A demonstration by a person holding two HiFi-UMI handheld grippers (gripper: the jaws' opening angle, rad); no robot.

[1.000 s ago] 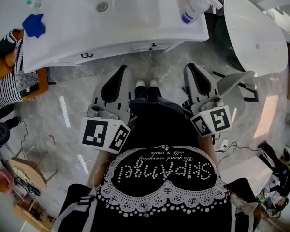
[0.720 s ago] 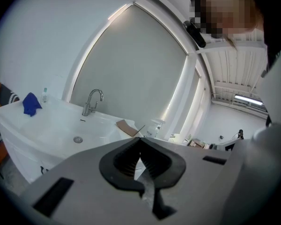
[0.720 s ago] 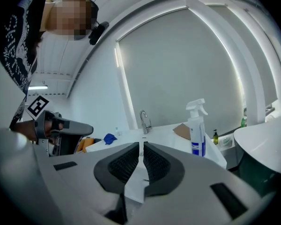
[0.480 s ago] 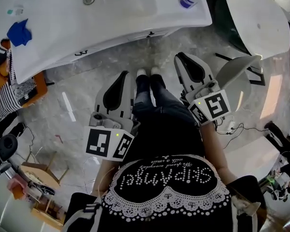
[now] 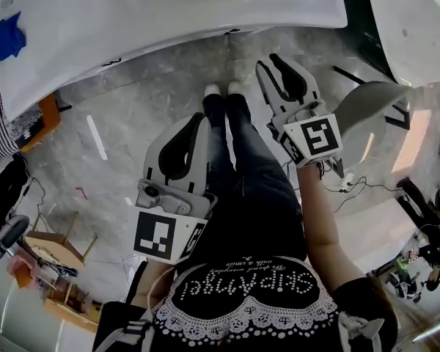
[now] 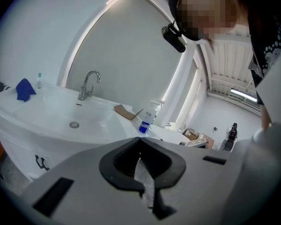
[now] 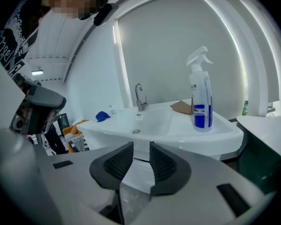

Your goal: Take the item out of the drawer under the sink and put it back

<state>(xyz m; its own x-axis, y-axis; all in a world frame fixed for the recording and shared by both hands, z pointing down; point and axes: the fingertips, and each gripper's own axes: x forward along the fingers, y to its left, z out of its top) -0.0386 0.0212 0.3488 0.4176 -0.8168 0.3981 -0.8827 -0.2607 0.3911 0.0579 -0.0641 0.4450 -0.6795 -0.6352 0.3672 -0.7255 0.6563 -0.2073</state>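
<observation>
The white sink unit (image 5: 169, 9) fills the top of the head view. Its drawer fronts with small black handles (image 5: 110, 62) (image 6: 40, 162) look closed, and no item from inside shows. My left gripper (image 5: 200, 117) (image 6: 140, 138) hangs shut and empty over the floor, short of the unit, beside the person's legs. My right gripper (image 5: 270, 59) (image 7: 141, 146) is nearer the unit, aimed at the cabinet front below the basin (image 7: 140, 170). Its jaws have just been opening and stand open, with nothing between them.
A spray bottle (image 7: 200, 97) (image 6: 149, 118), a cardboard piece (image 7: 181, 107), a faucet (image 6: 89, 84) and a blue cloth (image 5: 6, 37) are on the sink top. A white tub (image 5: 407, 28) stands right, a striped cloth (image 5: 0, 141) left, cables (image 5: 352, 185) on the floor.
Both grippers have sunk and closed in on the cabinet under the sink. The right gripper's jaws, shut in both earlier frames, now stand apart. The left gripper stays shut.
</observation>
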